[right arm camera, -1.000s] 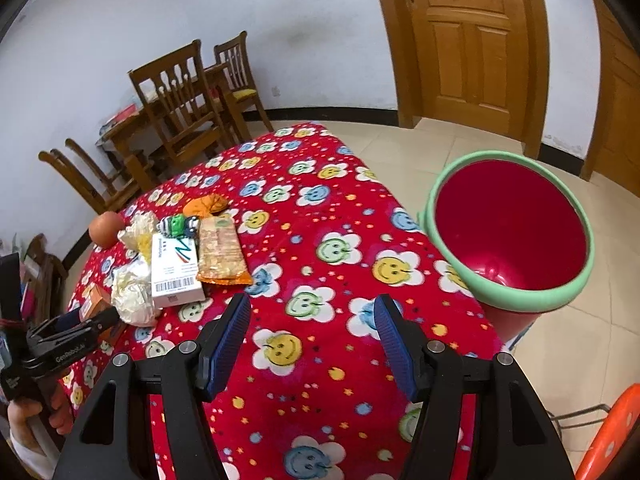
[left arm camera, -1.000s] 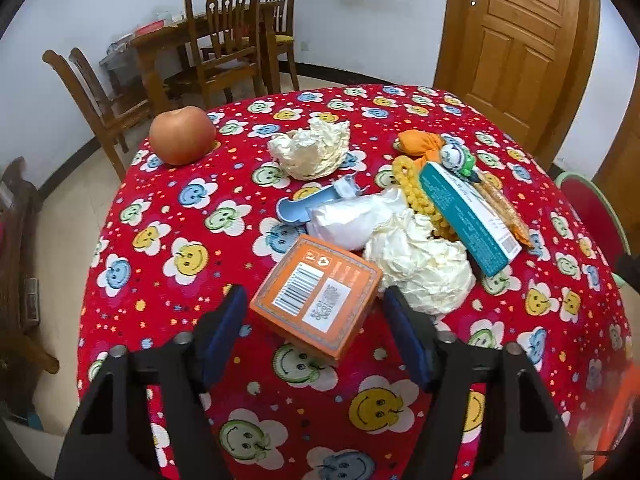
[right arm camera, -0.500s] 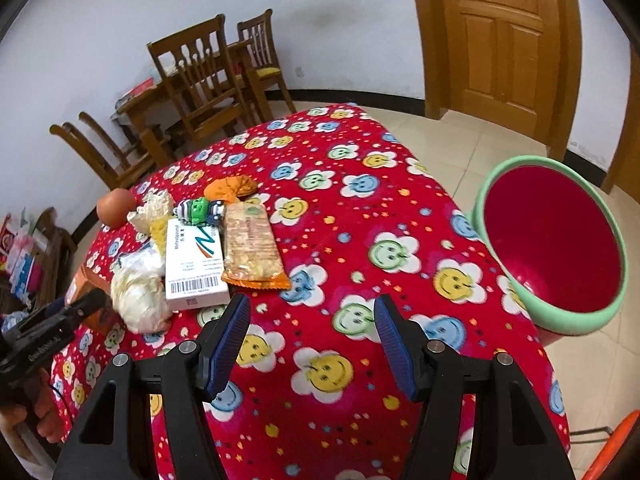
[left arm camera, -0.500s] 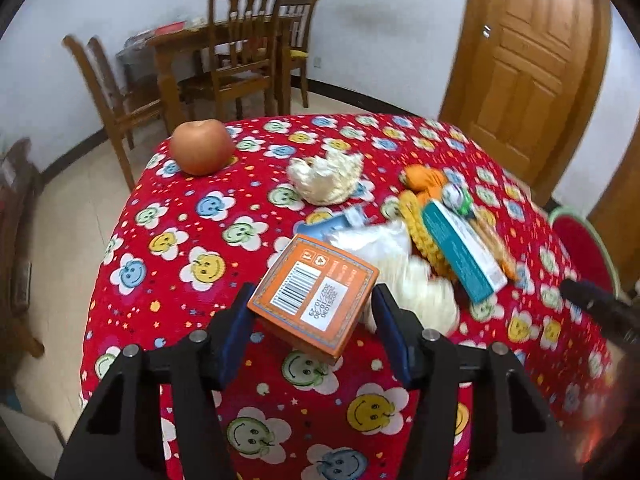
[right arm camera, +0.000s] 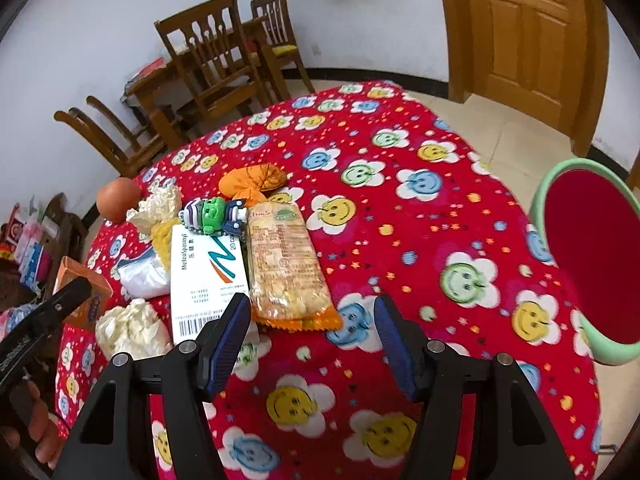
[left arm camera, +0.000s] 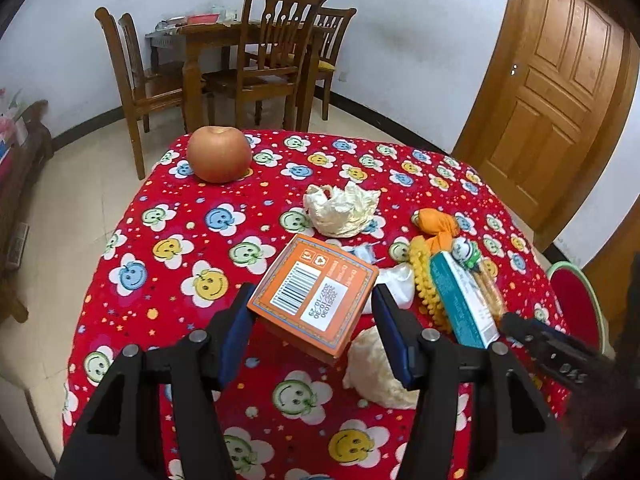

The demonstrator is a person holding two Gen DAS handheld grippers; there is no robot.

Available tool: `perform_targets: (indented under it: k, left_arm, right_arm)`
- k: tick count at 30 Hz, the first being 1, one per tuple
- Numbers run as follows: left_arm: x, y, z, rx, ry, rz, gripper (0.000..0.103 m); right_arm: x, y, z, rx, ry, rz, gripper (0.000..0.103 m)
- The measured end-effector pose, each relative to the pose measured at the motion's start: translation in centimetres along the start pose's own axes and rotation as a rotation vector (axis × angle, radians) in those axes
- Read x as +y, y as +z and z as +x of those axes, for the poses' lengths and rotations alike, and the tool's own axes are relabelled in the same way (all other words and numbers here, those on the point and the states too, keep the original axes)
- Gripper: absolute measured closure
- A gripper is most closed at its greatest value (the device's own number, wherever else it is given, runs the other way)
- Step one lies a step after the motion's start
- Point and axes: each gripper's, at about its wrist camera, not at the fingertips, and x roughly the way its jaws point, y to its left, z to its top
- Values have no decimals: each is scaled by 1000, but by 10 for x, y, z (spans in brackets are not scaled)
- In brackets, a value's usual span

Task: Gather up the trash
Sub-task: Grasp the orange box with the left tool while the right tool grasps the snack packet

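Observation:
My left gripper (left arm camera: 314,320) is shut on an orange box (left arm camera: 316,300), which hangs tilted just above the red smiley tablecloth (left arm camera: 180,248). From the right wrist view the same box (right arm camera: 80,280) shows at the far left. My right gripper (right arm camera: 312,308) is open with nothing between its fingers, and hovers over the near end of a clear snack packet (right arm camera: 284,268), beside a white medicine box (right arm camera: 206,276). Two crumpled tissues (left arm camera: 342,210) (left arm camera: 376,368) and a white plastic bag (left arm camera: 396,280) lie on the cloth. The red bin with a green rim (right arm camera: 560,184) stands off the table's right edge.
An apple (left arm camera: 218,154) sits at the far left corner. An orange pouch (right arm camera: 254,178), a green toy figure (right arm camera: 212,214) and a yellow knobbly strip (left arm camera: 424,284) lie among the trash. Wooden chairs (left arm camera: 276,52) and a door (left arm camera: 556,92) stand behind.
The left gripper's fingers closed onto the orange box, lifted it off the cloth and rolled. The right gripper swung left from beside the bin to over the snack packet.

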Motion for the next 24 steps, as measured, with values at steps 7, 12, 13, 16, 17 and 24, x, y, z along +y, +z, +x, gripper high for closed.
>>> perform_targets:
  k: [7, 12, 13, 16, 17, 24]
  left_arm:
    - [-5, 1, 2, -1, -15, -14, 44]
    - [-9, -1, 3, 5, -12, -12, 44]
    - [-9, -1, 3, 6, -13, -14, 44]
    - [-10, -2, 1, 7, -15, -15, 44]
    - [-11, -3, 0, 6, -16, -14, 44]
    - [-18, -2, -12, -12, -28, 1, 44]
  right_arm:
    - [2, 6, 14, 8, 22, 1, 38]
    - [-2, 7, 18, 5, 32, 14, 49]
    - [-2, 8, 19, 5, 34, 15, 50]
    - [-3, 7, 19, 6, 29, 8, 56]
    - [-3, 6, 18, 1, 25, 4, 57]
    - [-10, 0, -1, -30, 31, 27, 63]
